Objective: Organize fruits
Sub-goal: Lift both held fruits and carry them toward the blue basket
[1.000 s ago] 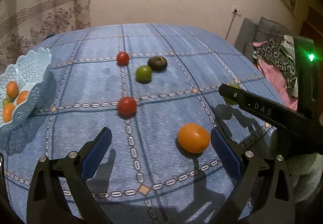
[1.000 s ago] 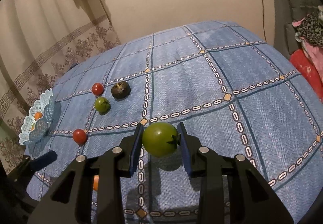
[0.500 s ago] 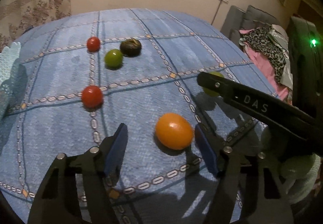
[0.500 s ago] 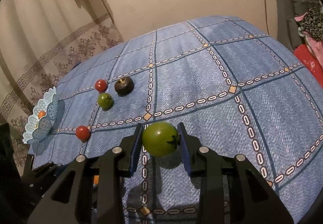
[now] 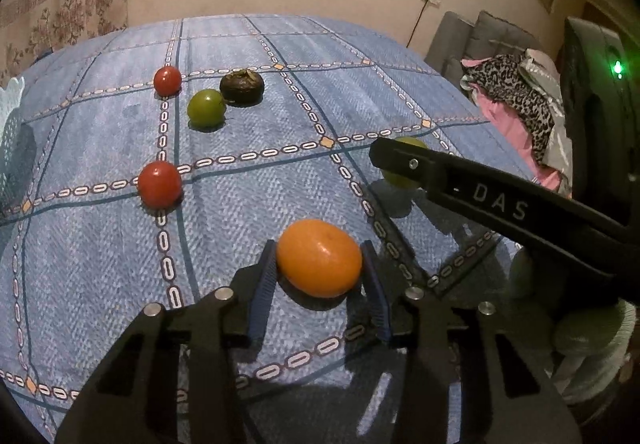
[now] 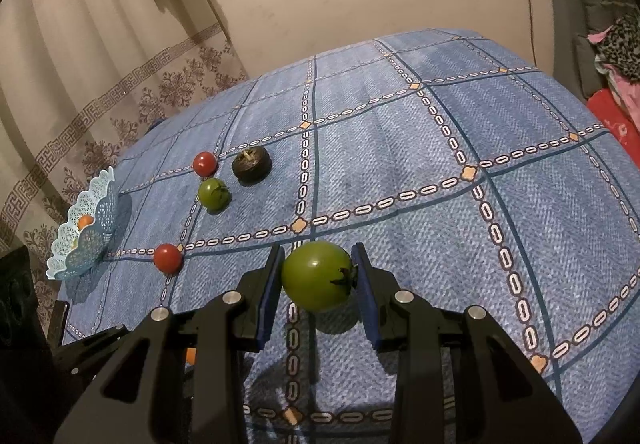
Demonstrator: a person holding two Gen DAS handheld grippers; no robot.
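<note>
An orange (image 5: 320, 264) rests on the blue cloth-covered table (image 5: 248, 203), and my left gripper (image 5: 319, 248) is shut on it, both blue pads (image 5: 262, 284) pressing its sides. My right gripper (image 6: 318, 250) is shut on a green tomato (image 6: 316, 280), held just above the cloth over its shadow. In the left wrist view that tomato (image 5: 404, 145) peeks from behind the right gripper's black finger (image 5: 472, 191). Loose on the cloth lie two red tomatoes (image 6: 205, 163) (image 6: 167, 258), another green tomato (image 6: 214, 192) and a dark brown fruit (image 6: 252, 163). A light blue lattice basket (image 6: 86, 240) holding orange fruit stands at the table's left edge.
A grey sofa with piled clothes (image 5: 516, 99) stands past the table's right side. A patterned curtain (image 6: 100, 55) hangs behind the basket. The table edge drops away close behind both grippers. Part of the left gripper's black body (image 6: 80, 352) shows at the right wrist view's lower left.
My left gripper moved forward around the orange and its jaws went from wide open to shut on it. The right gripper kept hold of the green tomato and shifted slightly.
</note>
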